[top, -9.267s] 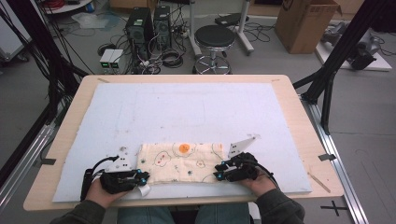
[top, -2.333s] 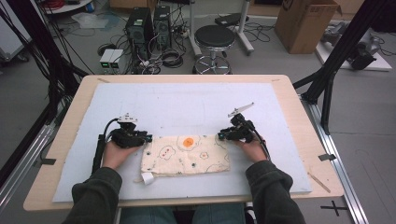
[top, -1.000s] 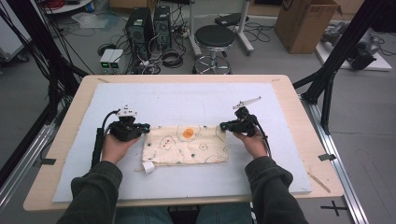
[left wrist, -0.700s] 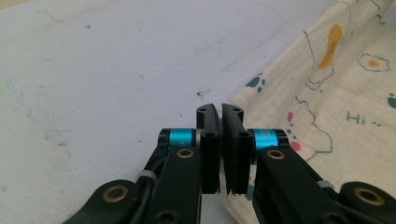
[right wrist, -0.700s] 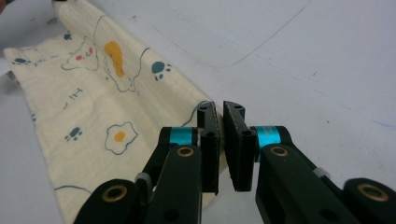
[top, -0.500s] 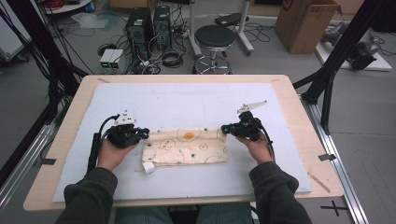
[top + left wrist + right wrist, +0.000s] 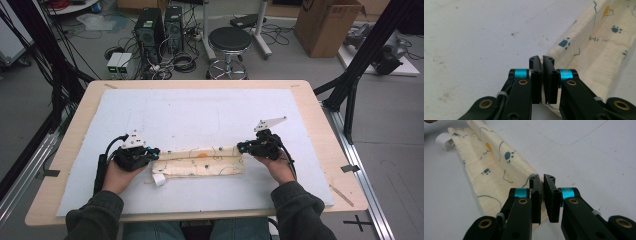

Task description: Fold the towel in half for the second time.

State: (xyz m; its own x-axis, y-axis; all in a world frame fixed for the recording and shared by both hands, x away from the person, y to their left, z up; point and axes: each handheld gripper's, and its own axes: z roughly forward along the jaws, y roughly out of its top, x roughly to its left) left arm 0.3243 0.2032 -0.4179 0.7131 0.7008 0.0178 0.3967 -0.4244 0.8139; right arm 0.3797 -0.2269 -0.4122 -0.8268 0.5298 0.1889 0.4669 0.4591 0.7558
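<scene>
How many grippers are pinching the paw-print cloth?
2. The left gripper pinches the left end of the cloth, and the right gripper pinches its right end. Both are on the far edge.

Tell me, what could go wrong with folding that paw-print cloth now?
Each gripper pinches only a thin edge at one end of the paw-print cloth, so the left gripper or right gripper might let it slip. If one hand pulls ahead, the fold may land crooked. The white tag could stick out.
</scene>
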